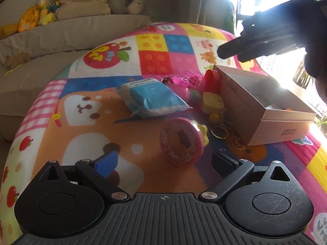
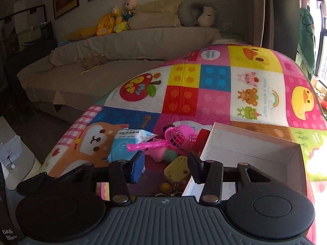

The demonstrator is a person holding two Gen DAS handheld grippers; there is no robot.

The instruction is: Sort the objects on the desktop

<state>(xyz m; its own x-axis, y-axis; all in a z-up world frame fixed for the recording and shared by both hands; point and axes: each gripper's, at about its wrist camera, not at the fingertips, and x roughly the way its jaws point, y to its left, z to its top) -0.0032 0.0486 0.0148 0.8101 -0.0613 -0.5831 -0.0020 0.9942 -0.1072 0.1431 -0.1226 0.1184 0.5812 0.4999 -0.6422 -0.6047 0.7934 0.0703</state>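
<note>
A jumble of toys lies on the colourful play mat (image 1: pixel 85 122). My left gripper (image 1: pixel 163 161) is open wide, just short of a round pink toy (image 1: pixel 181 143) with a yellow flower part. Behind it are a blue wipes packet (image 1: pixel 153 98), a yellow cheese-shaped toy (image 1: pixel 211 102), a yellow ball with key rings (image 1: pixel 219 128), a pink net scoop (image 2: pixel 175 136) and a red piece (image 1: pixel 212 79). My right gripper (image 2: pixel 166 166) hovers above the cheese toy (image 2: pixel 177 168) by the open box (image 2: pixel 255 149), jaws apart with nothing between them. It shows dark (image 1: pixel 235 51) above the box (image 1: pixel 276 120).
A grey sofa (image 2: pixel 122 47) with plush toys and cushions runs behind the mat. The mat drops off at its left edge. Bright window light washes out the right side. A small orange item (image 1: pixel 288 108) lies inside the box.
</note>
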